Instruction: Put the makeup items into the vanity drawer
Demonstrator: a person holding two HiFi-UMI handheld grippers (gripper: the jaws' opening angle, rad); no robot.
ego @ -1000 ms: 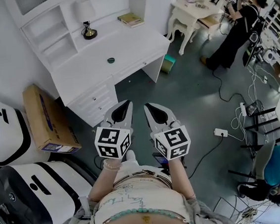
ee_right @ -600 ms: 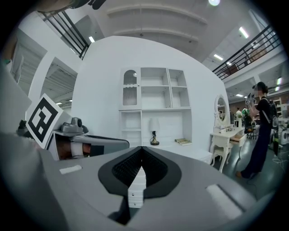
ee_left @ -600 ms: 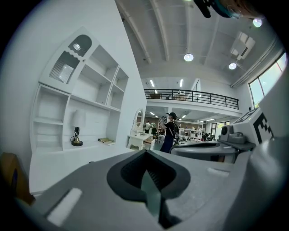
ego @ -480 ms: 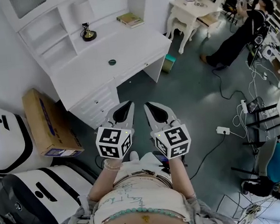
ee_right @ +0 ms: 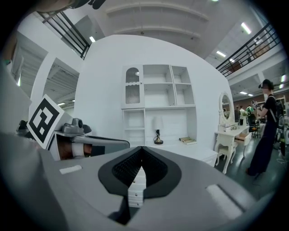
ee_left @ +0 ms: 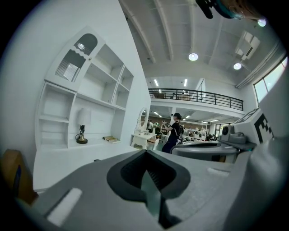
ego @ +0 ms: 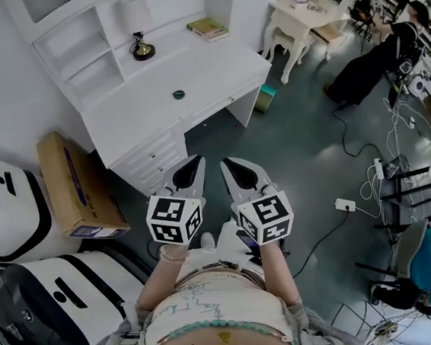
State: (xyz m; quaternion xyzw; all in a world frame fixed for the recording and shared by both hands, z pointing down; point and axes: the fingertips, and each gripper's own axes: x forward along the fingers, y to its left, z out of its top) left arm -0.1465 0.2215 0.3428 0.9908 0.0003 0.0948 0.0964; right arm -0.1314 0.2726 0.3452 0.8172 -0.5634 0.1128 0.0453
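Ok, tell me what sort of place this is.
Likely a big indoor workshop or hall staged with home furniture: a white vanity desk, a second dressing table, a power strip on the grey floor, a mezzanine railing overhead.

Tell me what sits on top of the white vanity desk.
On the desk top: a small dark round item, with a table lamp and a book farther back. The drawers are shut, so their contents are hidden.
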